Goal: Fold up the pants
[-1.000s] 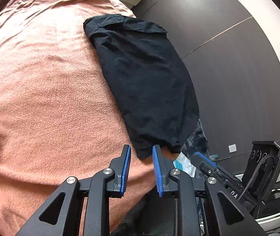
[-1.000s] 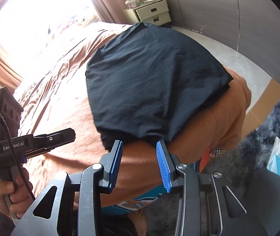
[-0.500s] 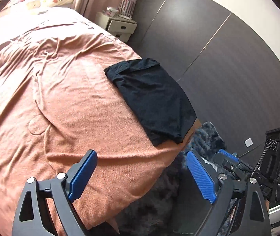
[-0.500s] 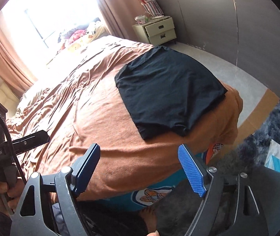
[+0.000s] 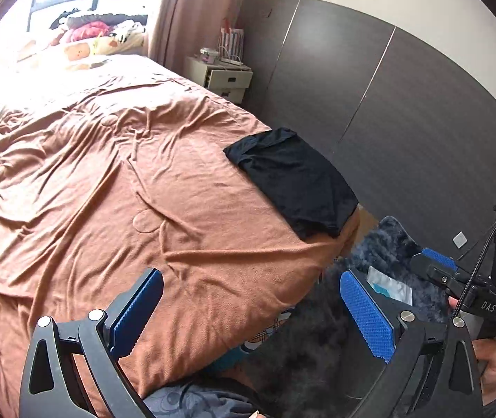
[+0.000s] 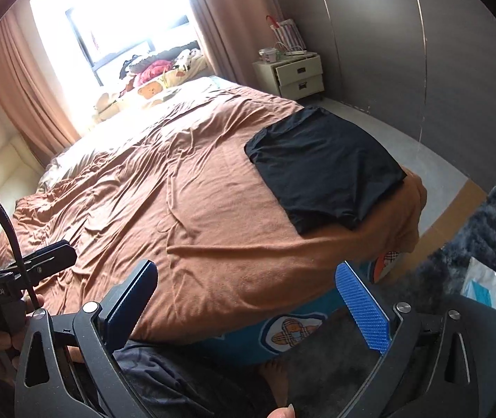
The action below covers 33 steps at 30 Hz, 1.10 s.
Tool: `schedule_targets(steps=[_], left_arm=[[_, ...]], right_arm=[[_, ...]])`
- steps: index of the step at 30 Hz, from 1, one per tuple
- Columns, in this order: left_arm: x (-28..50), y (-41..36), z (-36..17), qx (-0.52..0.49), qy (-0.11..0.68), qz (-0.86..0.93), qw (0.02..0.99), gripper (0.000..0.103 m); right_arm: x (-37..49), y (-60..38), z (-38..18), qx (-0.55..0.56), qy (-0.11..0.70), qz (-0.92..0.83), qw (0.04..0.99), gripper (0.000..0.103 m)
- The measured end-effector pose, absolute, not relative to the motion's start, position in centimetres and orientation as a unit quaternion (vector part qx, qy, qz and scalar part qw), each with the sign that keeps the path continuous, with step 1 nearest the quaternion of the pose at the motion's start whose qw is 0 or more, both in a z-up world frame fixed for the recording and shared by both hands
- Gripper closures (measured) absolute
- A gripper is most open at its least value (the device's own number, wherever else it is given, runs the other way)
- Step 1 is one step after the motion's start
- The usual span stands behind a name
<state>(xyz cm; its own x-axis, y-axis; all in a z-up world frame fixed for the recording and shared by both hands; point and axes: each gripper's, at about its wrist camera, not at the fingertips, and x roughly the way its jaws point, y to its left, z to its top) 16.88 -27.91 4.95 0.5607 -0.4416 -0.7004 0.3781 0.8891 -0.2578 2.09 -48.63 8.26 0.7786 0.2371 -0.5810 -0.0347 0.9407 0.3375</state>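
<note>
From the left wrist view, the left tongs [image 5: 248,308] were opening, their blue pads wide apart with nothing between them, over the near edge of the bed [image 5: 108,209]. The black pants [image 5: 293,177] lay as a compact folded rectangle on the orange blanket at the bed's far right corner, well apart from the tongs. That neat shape at the corner suggested the fold was finished and the pants had been left there out of the way. The right tongs [image 5: 437,261] showed at the right edge, held by a hand.

From the right wrist view, the right tongs [image 6: 248,303] were likewise opening and empty, aimed down over the bed's near edge. The pants [image 6: 324,170] sat flat at the right corner, one edge reaching the blanket's drop. A nightstand [image 6: 293,73] stood far behind, and a dark rug [image 6: 474,244] covered the floor to the right.
</note>
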Motion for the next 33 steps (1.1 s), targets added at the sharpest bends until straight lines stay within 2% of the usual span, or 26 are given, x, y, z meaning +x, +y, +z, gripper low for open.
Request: schedule_targets(steps=[15, 33], left_arm=[[9.1, -20.3, 7.7, -0.038, 0.362, -0.186, 0.913, 0.000], [0.5, -12.2, 8.2, -0.020, 0.322, -0.093, 0.942, 0.000]], right_arm=[[-3.1, -42.4, 10.2, 0.094, 0.304, 0.097, 0.943, 0.000], [-6.9, -38.1, 8.8, 0.100, 0.280, 0.082, 0.951, 0.000]])
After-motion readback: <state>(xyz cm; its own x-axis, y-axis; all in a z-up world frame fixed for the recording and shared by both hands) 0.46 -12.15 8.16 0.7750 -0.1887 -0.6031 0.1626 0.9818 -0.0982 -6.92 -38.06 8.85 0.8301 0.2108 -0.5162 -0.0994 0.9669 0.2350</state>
